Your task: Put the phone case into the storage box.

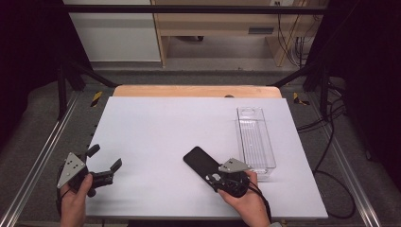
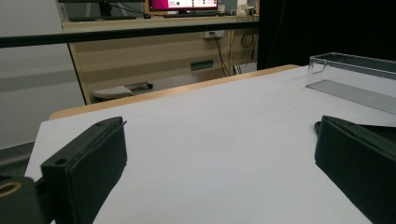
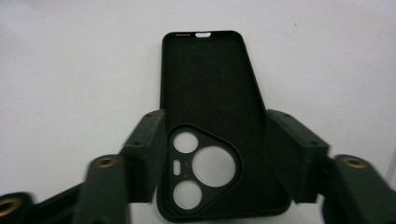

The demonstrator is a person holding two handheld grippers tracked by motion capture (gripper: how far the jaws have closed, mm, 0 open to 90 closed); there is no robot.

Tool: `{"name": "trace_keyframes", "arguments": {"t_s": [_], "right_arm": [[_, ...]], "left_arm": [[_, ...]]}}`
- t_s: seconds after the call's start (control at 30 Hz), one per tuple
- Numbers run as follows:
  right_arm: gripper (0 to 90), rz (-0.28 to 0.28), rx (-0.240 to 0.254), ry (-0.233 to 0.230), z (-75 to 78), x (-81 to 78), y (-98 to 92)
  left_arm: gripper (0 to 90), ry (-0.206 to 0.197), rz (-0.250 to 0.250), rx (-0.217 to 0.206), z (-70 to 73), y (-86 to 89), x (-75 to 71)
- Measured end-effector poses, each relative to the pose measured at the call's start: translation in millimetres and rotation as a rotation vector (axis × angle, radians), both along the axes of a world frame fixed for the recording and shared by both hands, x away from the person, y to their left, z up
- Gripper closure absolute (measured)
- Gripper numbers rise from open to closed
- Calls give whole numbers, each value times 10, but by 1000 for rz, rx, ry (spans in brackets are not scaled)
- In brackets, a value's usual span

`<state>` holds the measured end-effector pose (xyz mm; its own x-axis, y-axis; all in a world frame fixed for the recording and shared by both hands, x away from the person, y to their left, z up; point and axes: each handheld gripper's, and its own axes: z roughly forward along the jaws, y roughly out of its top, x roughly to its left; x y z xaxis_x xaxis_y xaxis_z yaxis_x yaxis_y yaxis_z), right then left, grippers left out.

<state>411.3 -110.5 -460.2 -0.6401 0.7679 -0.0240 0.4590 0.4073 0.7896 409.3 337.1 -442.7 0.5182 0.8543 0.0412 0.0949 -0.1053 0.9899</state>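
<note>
Right tool straddles phone case lengthwise (seemingly touching).

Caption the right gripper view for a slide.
Right tongs straddle the camera-cutout end of a black phone case lying open side up on the white table.

A white table with a wooden far edge stands on grey carpet, between metal rails. Beyond it are a white wall and a pale wooden desk (a lit monitor sits on top). Black curtains hang on both sides, and cables trail at right.
</note>
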Motion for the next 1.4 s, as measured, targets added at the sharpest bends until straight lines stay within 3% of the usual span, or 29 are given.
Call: {"name": "trace_keyframes", "arguments": {"t_s": [0.23,0.37,0.5,0.6,0.93,1.07,1.4], "right_arm": [[128,41,-21,-1,-50,-7,100],[104,72,-44,14,-82,-18,140],[98,45,-69,16,-116,4,133],[81,29,-125,-5,-142,6,153],[91,-29,-177,-16,-201,45,185],[96,-50,-177,0,-234,67,182],[91,-72,-89,90,-266,135,117]], "left_arm": [[25,1,-2,3,-4,-1,7],[25,0,-3,6,-2,-6,6],[25,-1,-5,10,-2,-10,7],[25,0,-7,11,-3,-14,9],[25,-1,-6,18,-2,-16,8],[25,0,-9,22,-3,-26,9],[26,5,-15,29,-8,-39,13]]}}
